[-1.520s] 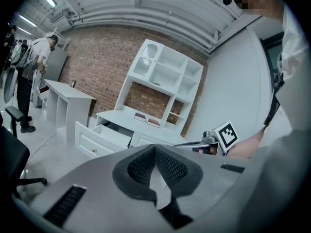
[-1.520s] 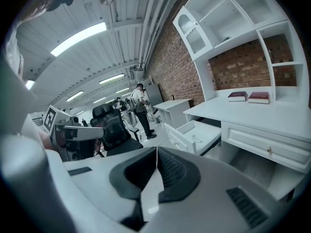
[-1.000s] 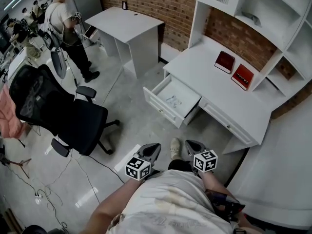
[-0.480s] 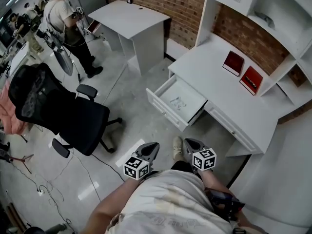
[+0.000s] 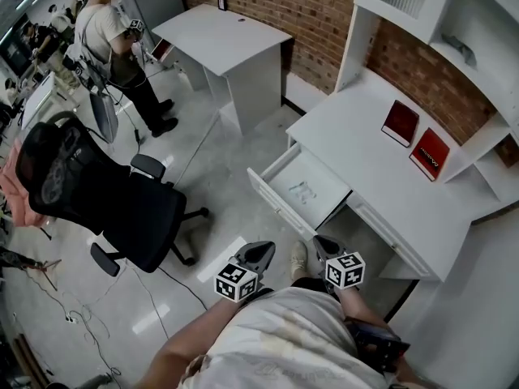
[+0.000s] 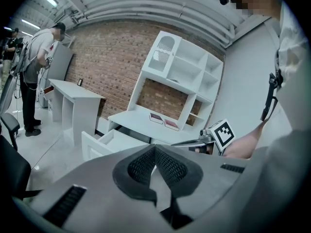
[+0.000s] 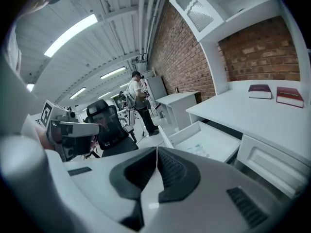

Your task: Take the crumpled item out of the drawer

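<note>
Held left hand-held gripper (image 5: 261,250) and right hand-held gripper (image 5: 323,245) low by the torso, both closed on nothing. Saw crumpled item (image 5: 302,191) lying inside open drawer (image 5: 276,210) of the surface (image 5: 375,167), well apart from both.

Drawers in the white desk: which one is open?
The left drawer, pulled right out, with a small crumpled item lying inside. The drawer beside it is shut flush.
</note>
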A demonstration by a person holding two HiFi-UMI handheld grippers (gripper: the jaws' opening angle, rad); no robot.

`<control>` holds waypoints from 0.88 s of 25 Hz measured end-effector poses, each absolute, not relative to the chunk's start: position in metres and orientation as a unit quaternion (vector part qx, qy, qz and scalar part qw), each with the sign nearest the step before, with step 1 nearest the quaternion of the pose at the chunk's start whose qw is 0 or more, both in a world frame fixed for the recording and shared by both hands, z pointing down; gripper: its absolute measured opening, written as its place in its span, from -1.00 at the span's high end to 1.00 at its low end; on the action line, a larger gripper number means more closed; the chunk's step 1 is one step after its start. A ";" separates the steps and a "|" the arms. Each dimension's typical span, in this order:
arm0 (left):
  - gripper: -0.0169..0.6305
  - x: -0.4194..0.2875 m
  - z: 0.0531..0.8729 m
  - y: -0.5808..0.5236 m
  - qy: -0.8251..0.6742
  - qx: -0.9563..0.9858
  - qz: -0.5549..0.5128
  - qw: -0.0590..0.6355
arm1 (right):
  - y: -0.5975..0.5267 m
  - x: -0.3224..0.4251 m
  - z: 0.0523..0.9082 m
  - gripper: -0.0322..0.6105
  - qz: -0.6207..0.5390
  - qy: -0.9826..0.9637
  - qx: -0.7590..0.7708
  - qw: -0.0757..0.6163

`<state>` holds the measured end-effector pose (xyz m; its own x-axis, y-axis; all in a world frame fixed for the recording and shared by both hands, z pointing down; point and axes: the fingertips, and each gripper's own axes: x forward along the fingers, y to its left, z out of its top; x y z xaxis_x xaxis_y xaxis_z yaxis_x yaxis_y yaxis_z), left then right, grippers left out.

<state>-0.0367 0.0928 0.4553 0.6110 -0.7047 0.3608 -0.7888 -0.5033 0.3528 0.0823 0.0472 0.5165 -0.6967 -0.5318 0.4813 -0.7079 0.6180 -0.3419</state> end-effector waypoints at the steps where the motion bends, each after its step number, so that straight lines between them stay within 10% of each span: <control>1: 0.89 -0.036 0.456 0.087 -0.432 0.863 0.086 0.247 | 0.040 0.082 0.517 0.82 0.261 -0.883 0.351 0.169; 22: 0.89 -0.022 0.473 -0.016 -0.442 0.848 0.100 0.274 | -0.066 0.078 0.548 0.82 0.265 -0.888 0.302 0.223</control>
<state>-0.0223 -0.0164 0.4728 0.5899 -0.6947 0.4116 -0.8041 -0.4593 0.3773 0.0783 -0.0657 0.5483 -0.7179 -0.4174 0.5571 -0.6547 0.6768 -0.3366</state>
